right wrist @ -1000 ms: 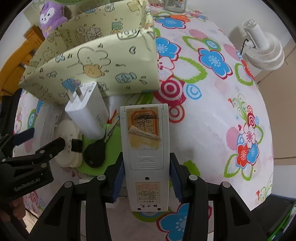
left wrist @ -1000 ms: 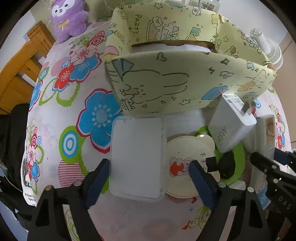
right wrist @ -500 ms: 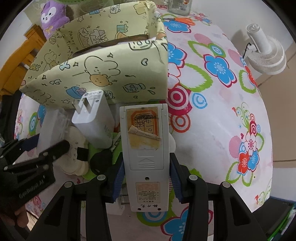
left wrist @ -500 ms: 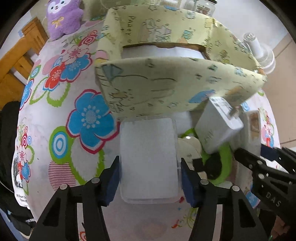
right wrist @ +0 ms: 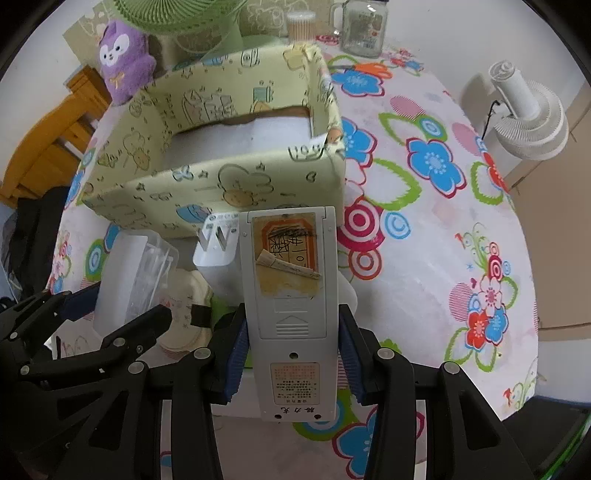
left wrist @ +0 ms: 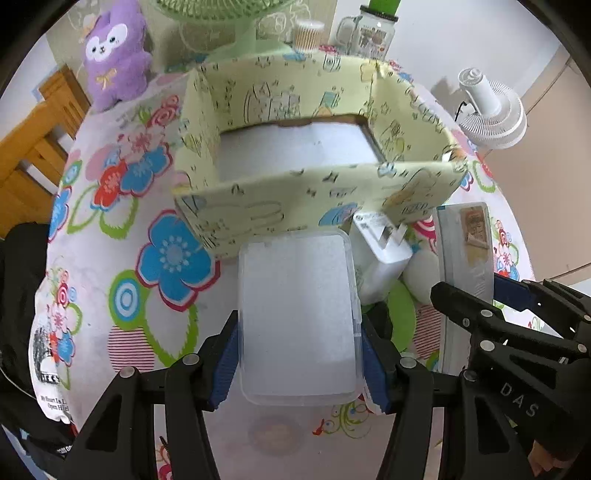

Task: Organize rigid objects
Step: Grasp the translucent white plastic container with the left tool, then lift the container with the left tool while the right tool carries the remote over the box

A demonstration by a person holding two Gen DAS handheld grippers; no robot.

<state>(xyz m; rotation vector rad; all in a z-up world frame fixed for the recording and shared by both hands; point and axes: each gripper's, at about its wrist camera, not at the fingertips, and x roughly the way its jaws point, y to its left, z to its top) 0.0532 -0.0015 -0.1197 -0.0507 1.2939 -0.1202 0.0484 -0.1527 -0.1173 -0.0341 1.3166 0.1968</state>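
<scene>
My left gripper [left wrist: 299, 354] is shut on a clear plastic box [left wrist: 297, 314] and holds it above the table, just in front of the yellow cartoon-print storage box [left wrist: 314, 199]. My right gripper [right wrist: 291, 350] is shut on a grey remote control [right wrist: 291, 288], held back side up, also in front of the storage box [right wrist: 221, 184]. A white charger [left wrist: 380, 254] with its prongs up stands between the two held things. The storage box's white floor shows no objects. The plastic box also shows in the right wrist view [right wrist: 129, 273], the remote in the left wrist view [left wrist: 465, 258].
A round cream item [right wrist: 188, 306] and a dark item on a green patch [left wrist: 402, 314] lie below the charger. A purple plush [left wrist: 114, 55], a green fan [left wrist: 229, 22], a glass jar [right wrist: 364, 29] stand at the back. A white fan [right wrist: 528, 110] is off the table's right.
My left gripper closed on the clear plastic box and lifted it toward the storage box. My right gripper, holding the remote, rose and moved closer to the storage box.
</scene>
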